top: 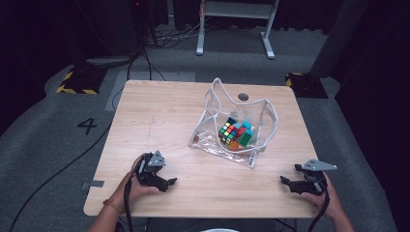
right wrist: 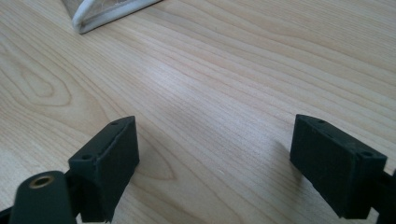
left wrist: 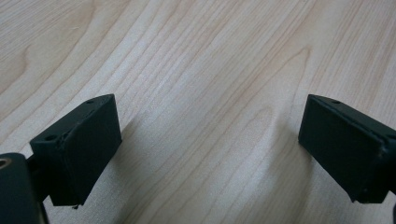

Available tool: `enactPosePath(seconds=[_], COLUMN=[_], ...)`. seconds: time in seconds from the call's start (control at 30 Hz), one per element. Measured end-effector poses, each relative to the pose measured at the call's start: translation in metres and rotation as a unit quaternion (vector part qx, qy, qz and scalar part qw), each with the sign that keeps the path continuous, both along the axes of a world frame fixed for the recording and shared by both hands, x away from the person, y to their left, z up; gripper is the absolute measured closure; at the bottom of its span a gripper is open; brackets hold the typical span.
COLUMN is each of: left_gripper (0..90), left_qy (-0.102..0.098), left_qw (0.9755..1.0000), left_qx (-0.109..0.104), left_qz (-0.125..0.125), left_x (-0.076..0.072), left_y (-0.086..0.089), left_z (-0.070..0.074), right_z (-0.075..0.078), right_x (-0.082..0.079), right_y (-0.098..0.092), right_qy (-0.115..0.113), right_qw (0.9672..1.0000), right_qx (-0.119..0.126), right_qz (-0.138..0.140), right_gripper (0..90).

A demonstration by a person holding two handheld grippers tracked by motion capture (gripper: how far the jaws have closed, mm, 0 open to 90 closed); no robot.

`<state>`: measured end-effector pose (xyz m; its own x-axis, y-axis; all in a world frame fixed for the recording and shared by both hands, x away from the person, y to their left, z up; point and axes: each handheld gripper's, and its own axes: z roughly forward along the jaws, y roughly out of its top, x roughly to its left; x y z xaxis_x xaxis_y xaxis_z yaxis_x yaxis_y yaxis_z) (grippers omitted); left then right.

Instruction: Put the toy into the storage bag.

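The clear pouch [top: 235, 126] stands open on the desk [top: 159, 116], a colourful cube [top: 230, 131] inside. Both sets of jaws are spread wide, holding nothing — the left gripper [top: 163, 183] and right gripper [top: 290, 182] rest well short of the pouch. The risk is its flimsy, slack plastic: one careless pinch could collapse the mouth or tip the pouch over.

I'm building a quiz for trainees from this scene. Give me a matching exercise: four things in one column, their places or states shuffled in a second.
Things:
1. left gripper
2. right gripper
3. puzzle cube
4. clear bag

Places or states:
A. inside the bag
B. open, near the table's front right corner
C. standing open at mid-table
D. open, near the table's front left corner

Pairs: 1-D, 2-B, 3-A, 4-C
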<state>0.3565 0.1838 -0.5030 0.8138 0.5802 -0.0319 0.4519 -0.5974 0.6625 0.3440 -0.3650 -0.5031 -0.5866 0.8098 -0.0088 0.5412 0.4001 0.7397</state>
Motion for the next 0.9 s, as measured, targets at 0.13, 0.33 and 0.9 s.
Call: enactPosePath(seconds=[0.13, 0.33, 0.9], left_gripper=[5.9, 5.9, 5.8], left_qy=[-0.001, -0.001, 0.001], left_qw=[1.0, 1.0, 1.0], left_qx=[0.0, 0.0, -0.002], left_qz=[0.0, -0.001, 0.002], left_x=[0.0001, 0.0002, 0.0003], left_y=[0.0, 0.0001, -0.0002], left_z=[0.0, -0.0001, -0.0002], right_z=[0.0, 0.0, -0.0002], right_x=[0.0009, 0.0012, 0.0015], right_y=[-0.0007, -0.0003, -0.0007], right_qy=[-0.001, 0.0, -0.002], right_qw=[1.0, 1.0, 1.0], right_qx=[-0.001, 0.001, -0.003], right_qz=[0.006, 0.006, 0.009], right_gripper=[15.4, 15.2, 15.0])
